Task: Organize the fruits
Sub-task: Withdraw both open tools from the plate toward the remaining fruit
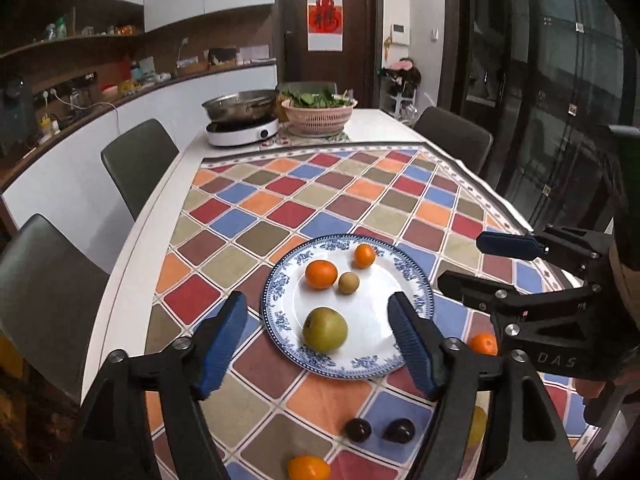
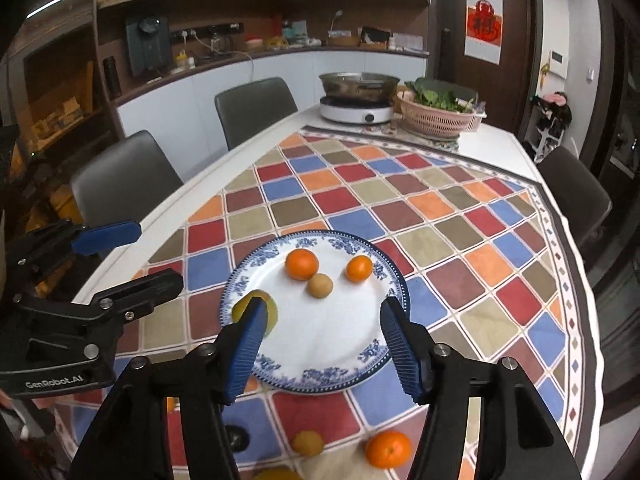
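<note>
A blue-and-white plate (image 1: 372,320) (image 2: 320,344) lies on the checkered cloth. It holds a green pear (image 1: 324,329) (image 2: 272,312), two oranges (image 1: 321,274) (image 1: 364,255) and a small tan fruit (image 1: 349,282). Loose on the cloth nearer me are two dark fruits (image 1: 358,429), an orange (image 2: 388,449), a yellowish fruit (image 2: 307,443) and another orange (image 1: 483,344). My left gripper (image 1: 317,300) hangs open above the plate's near side, empty. My right gripper (image 2: 324,304) is open beside it, also empty, and its left finger hides part of the pear.
At the far end of the table (image 1: 160,216) stand a hotplate with a steel pot (image 1: 242,106) and a pink basket of greens (image 1: 318,114). Grey chairs (image 1: 138,160) line the left side, one (image 1: 456,132) the right. Dark glass doors run along the right.
</note>
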